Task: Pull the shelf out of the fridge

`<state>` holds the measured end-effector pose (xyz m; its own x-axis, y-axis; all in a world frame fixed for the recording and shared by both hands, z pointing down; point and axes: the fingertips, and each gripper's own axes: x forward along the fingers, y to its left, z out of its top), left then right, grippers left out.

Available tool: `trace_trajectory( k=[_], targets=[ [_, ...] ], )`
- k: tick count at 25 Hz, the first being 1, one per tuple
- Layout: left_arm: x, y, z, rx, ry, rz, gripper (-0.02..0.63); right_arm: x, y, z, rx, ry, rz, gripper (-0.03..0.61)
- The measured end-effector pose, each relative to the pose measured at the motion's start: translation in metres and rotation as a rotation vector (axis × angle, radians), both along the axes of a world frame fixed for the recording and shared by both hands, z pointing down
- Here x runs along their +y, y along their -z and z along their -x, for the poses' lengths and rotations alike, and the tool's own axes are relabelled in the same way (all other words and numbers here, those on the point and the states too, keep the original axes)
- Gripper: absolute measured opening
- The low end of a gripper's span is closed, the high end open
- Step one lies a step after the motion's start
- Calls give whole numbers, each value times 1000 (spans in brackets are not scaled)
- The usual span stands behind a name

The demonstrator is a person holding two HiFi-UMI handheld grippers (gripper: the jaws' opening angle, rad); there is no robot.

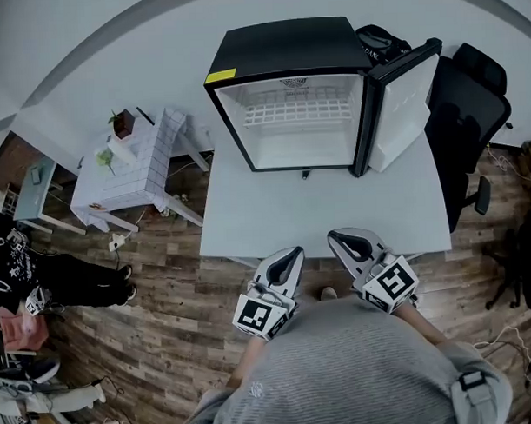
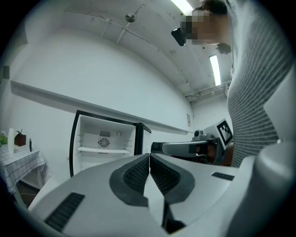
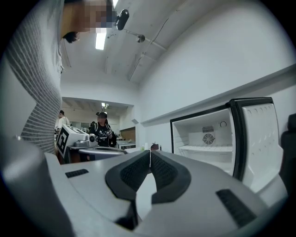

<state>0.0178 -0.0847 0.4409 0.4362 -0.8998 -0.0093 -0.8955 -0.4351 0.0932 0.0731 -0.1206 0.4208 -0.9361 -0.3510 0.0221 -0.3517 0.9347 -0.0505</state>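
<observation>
A small black fridge (image 1: 286,54) stands at the far side of a white table (image 1: 248,207), its door (image 1: 405,106) swung open to the right. Inside, a white wire shelf (image 1: 290,106) sits level across the upper part; it also shows as a white shelf (image 2: 102,150) in the left gripper view and as a white shelf (image 3: 208,148) in the right gripper view. My left gripper (image 1: 291,253) and right gripper (image 1: 338,237) hover side by side at the table's near edge, well short of the fridge. Both are shut with nothing between the jaws.
A black office chair (image 1: 471,113) stands right of the table. Left of it is a small table with a checked cloth (image 1: 129,172) and potted plants (image 1: 121,123). A person in dark clothes (image 1: 42,275) stands far left. The floor is wood-patterned.
</observation>
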Motion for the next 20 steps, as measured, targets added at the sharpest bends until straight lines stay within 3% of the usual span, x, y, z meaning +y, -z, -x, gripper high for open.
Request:
trace_trajectory(
  k=[3,12,15,20],
  targets=[
    [-14,0,5,0,-7,-1,12,-7,4,7,-17,-6,-32,14],
    [-62,5,24,25,-91,-15,12,-59,3,12,-1,-155,-44,14],
    [-76,8,41,20,-105,-15,12,-74,1,30,70,-172,-54,14],
    [-97,8,72,22,-117,-16,12,-110,-6,71,136,-181,-165,14]
  ],
)
